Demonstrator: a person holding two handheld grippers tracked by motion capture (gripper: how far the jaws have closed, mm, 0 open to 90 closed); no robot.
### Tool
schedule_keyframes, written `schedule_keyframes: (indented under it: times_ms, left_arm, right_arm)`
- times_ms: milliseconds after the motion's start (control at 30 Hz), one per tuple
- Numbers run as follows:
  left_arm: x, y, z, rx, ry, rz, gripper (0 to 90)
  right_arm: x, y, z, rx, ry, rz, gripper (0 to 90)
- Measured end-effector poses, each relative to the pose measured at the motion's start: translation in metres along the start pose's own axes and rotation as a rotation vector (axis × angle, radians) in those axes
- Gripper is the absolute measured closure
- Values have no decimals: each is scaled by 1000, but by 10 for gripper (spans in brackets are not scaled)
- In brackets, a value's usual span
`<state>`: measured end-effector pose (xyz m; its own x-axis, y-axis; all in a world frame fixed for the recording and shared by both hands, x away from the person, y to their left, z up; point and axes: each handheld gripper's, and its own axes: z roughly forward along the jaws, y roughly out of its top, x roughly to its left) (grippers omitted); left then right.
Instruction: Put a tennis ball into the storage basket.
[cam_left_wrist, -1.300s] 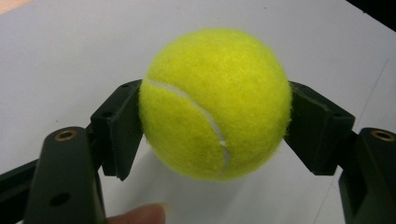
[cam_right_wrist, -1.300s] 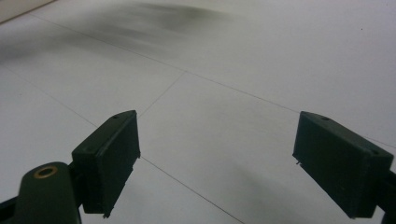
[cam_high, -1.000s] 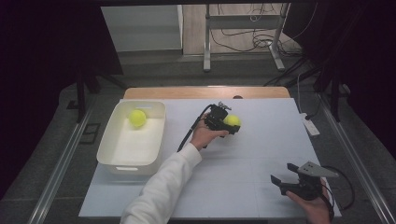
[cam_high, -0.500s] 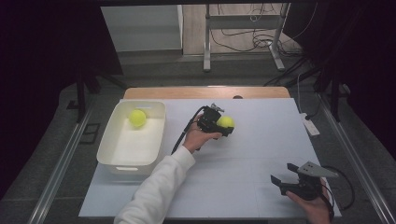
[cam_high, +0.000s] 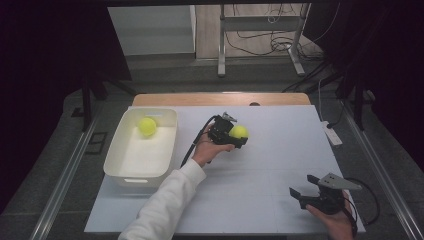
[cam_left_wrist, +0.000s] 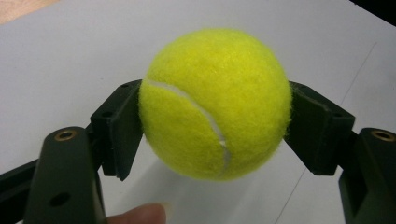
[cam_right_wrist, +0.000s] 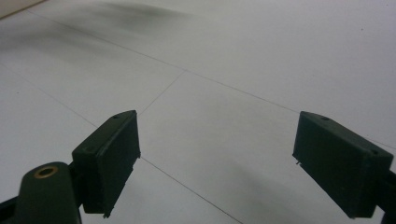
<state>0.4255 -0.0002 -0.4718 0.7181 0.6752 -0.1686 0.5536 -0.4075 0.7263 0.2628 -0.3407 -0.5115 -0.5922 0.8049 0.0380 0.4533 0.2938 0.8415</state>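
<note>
Lab: white test table (cam_high: 260, 200), floor cables (cam_high: 260, 42)

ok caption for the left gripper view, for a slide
Left gripper clamps a yellow tennis ball between its two black jaws, held clear above the white table.

A yellow tennis ball (cam_left_wrist: 215, 105) sits clamped in the left gripper (cam_left_wrist: 212, 126), one black pad pressing it at nine o'clock and the other at three o'clock. Its white seam curves from upper left to lower right. A fingertip (cam_left_wrist: 140, 214) shows at six o'clock. The white table (cam_left_wrist: 70, 51) lies behind.
</note>
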Motion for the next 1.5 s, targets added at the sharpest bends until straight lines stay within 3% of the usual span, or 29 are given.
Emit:
schedule_keyframes:
  times_ms: [1500]
  left_arm:
    - [-6,-10,-39,-67,12,49,272]
  right_arm:
    - [-1,-1,-1,2,-6,2,149]
